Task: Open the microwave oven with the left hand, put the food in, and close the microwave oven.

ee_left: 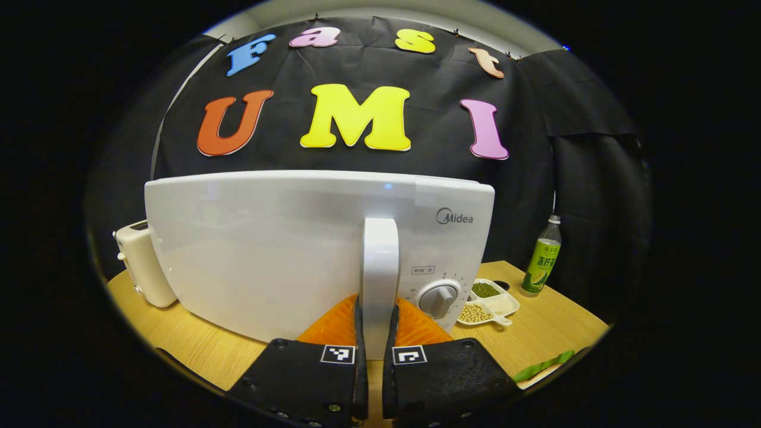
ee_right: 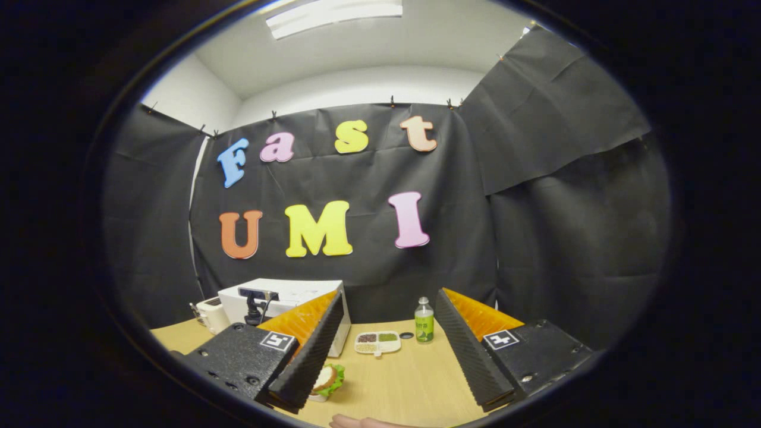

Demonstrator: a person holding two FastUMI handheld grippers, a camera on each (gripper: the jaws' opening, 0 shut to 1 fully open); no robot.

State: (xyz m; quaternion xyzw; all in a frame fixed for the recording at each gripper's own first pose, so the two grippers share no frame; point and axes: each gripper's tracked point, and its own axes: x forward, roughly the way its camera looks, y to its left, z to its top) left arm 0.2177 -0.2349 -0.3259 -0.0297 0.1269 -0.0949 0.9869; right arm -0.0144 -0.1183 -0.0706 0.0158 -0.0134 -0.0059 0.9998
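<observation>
We saw the microwave oven [ee_left: 285, 249], door shut, on the tabletop [ee_left: 559, 327], with a toaster [ee_left: 140, 261] at its nine o'clock. Our left gripper [ee_left: 379, 333] was clamped narrowly on the door handle [ee_left: 380, 261]. The right gripper [ee_right: 386, 351] stood wide, holding nothing, the food [ee_right: 328, 378] at its seven o'clock. A bottle [ee_right: 424, 321] and sectioned dish [ee_right: 377, 342] sat beyond.

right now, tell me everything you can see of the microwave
The microwave is a glossy white box standing upright on the wooden table, its door shut. A tall white handle runs down the door's right edge, and the left gripper is closed on it, one finger on each side. Right of the handle sits a round dial. A cream toaster stands at its left, a divided dish at its right.
</observation>
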